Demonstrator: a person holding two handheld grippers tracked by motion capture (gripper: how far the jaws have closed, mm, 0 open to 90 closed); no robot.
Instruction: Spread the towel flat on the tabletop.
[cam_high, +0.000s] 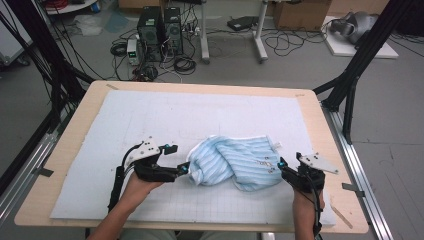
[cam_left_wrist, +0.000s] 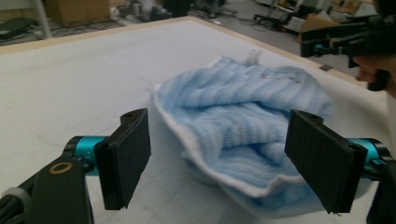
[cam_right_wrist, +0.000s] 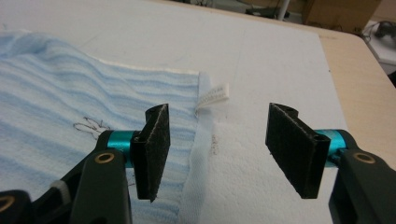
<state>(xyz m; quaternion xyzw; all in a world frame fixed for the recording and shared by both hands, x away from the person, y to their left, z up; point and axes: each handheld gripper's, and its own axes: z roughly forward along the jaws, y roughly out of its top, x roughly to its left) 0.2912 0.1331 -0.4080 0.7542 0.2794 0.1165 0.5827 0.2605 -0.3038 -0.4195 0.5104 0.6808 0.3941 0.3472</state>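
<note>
The blue striped towel (cam_high: 235, 161) lies crumpled between my two hands on the white mat (cam_high: 150, 120) that covers the bench (cam_high: 320, 115), its long axis running left to right, so each end points at one of my tongs. My left tongs (cam_high: 184, 169) sit right at its bunched left end, wide open and holding nothing; my right tongs (cam_high: 281, 165) are at its flatter right edge, also spread wide and empty. Both are about equally near, so I judge the coming move to be a pinch at each end to pull the cloth out flat.

From my left tongs' camera the towel (cam_left_wrist: 238, 130) is a rolled heap with a white hem, sitting between the open pads (cam_left_wrist: 128, 156), and my other hand's tool is far off at the right. My right tongs' camera shows what the high view blurs: the towel's edge (cam_right_wrist: 93, 102) lies under the left pad (cam_right_wrist: 154, 149), with a small white label (cam_right_wrist: 214, 97) at the far corner and a faint stitched mark on the cloth
</note>
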